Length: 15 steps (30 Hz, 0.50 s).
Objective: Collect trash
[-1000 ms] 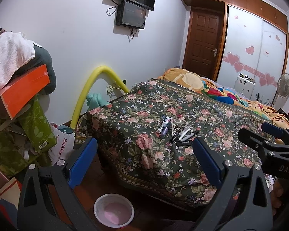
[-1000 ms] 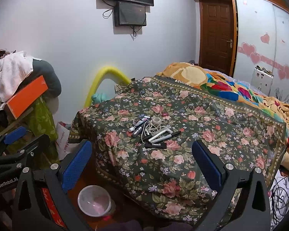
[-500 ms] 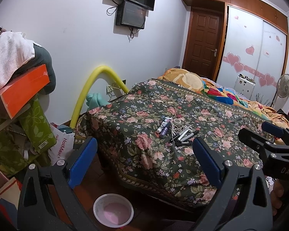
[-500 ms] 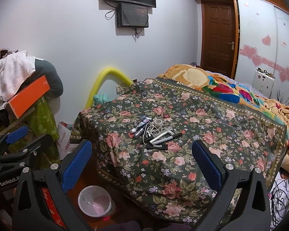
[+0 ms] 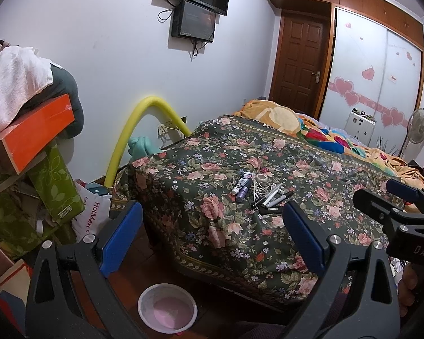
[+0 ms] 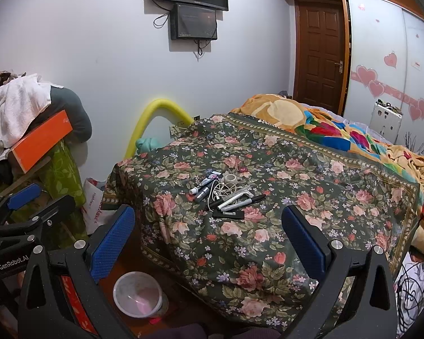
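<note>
Both the left gripper (image 5: 212, 237) and right gripper (image 6: 209, 233) hang spread and empty short of the bed (image 6: 296, 169), so nothing is collected yet: next, one must reach toward 12 o'clock for the small clutter (image 6: 226, 192), with the bowl (image 6: 137, 293) at 7 o'clock.

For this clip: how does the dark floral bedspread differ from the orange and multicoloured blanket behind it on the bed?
The dark floral bedspread is dark green with pink roses; the orange and multicoloured blanket shows orange, cream, red and blue patches. The bedspread lies fairly flat and hangs over the near edge of the bed; the blanket is bunched and rumpled. A cluster of pens, tubes and a cord sits on the bedspread; no such small items show on the blanket. Both cover the same bed.
</note>
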Each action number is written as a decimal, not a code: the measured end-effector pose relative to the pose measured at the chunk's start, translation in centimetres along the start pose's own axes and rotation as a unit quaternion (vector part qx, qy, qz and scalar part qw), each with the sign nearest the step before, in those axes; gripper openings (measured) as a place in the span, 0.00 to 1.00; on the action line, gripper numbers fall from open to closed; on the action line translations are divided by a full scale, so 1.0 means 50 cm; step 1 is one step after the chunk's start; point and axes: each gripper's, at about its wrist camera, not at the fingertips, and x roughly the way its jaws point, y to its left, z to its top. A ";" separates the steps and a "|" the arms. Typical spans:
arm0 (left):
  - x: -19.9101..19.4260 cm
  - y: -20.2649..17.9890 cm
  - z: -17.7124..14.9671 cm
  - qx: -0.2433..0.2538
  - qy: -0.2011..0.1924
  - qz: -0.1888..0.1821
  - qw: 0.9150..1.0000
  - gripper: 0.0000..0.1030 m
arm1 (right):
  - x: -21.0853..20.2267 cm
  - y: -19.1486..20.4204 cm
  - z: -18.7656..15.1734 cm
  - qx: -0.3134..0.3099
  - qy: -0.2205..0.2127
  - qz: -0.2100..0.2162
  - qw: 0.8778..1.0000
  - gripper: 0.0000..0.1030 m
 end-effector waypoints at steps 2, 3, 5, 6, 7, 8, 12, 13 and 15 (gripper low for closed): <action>0.000 0.000 0.000 0.000 0.000 0.001 1.000 0.97 | 0.000 0.000 0.000 0.001 0.000 0.001 1.000 1.00; 0.000 0.000 0.000 0.000 0.001 0.000 1.000 0.97 | 0.000 0.000 0.000 0.000 0.000 0.001 1.000 1.00; -0.001 0.001 0.000 -0.001 0.000 0.000 1.000 0.97 | -0.001 -0.001 -0.001 0.000 0.000 0.001 1.000 1.00; 0.000 0.001 0.000 -0.001 0.000 0.000 1.000 0.97 | -0.001 0.000 -0.001 -0.001 -0.001 0.001 1.000 1.00; 0.000 0.001 0.000 -0.001 0.000 0.000 1.000 0.97 | -0.001 -0.001 0.000 -0.002 -0.001 0.001 1.000 1.00; -0.001 0.001 0.000 -0.001 -0.001 0.000 1.000 0.97 | -0.001 -0.003 0.001 -0.002 -0.002 0.001 1.000 1.00; -0.001 0.001 0.000 -0.002 0.000 0.000 1.000 0.97 | 0.001 -0.002 0.002 -0.003 -0.001 0.004 1.000 1.00; -0.001 0.001 0.000 -0.002 0.000 0.000 1.000 0.97 | 0.001 0.001 0.003 -0.003 -0.001 0.004 1.000 1.00; -0.001 0.002 -0.001 -0.002 -0.001 0.001 1.000 0.97 | 0.004 0.002 0.002 -0.003 0.000 0.006 1.000 1.00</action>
